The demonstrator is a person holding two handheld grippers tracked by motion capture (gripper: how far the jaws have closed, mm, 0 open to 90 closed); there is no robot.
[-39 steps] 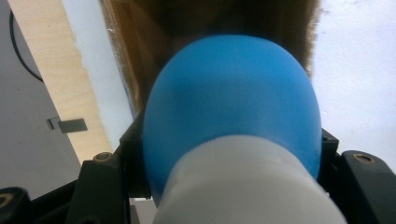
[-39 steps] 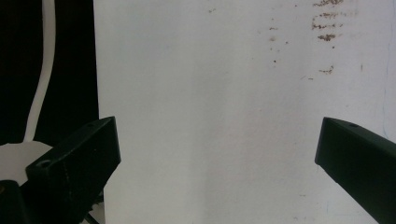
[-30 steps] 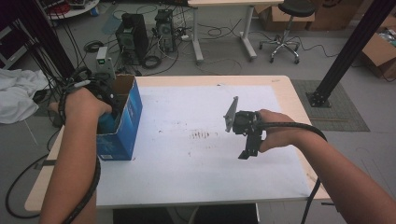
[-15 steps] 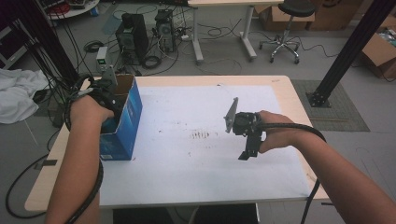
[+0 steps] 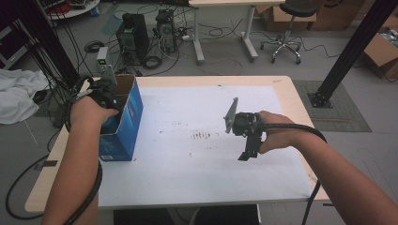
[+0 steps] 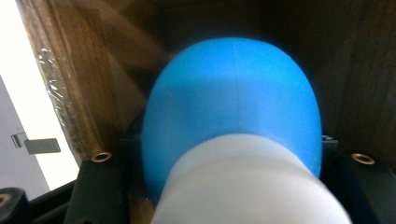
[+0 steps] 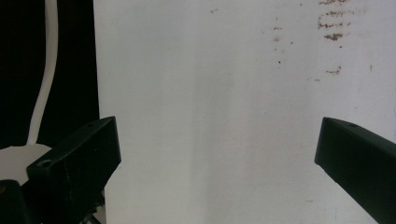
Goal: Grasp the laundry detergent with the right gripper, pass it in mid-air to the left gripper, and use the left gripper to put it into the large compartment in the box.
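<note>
My left gripper (image 5: 104, 93) is down in the open top of the blue box (image 5: 123, 123), which stands at the left edge of the surface (image 5: 187, 178). In the left gripper view my fingers (image 6: 95, 186) are clamped on a blue ball (image 6: 233, 102) with a white part (image 6: 243, 186) nearest the camera; the ball sits between them, touching both, and bulges out ahead of them. Brown cardboard walls (image 6: 74, 79) of the box close in on either side of the fingers and beyond the ball.

My right gripper (image 5: 247, 136) is held above the white sheet (image 5: 187, 154) on the surface, well apart from the box, with its grey plate (image 5: 231, 116) standing up on the side toward the box. In the right gripper view my fingers (image 7: 79, 158) are wide apart with nothing between them, just the bare white sheet below. A patch of small brown smudges (image 7: 334, 23) marks the sheet ahead of the fingers, off toward the right one. The sheet's edge runs past the left finger, with dark space and a white cable (image 7: 46, 70) beyond it.
</note>
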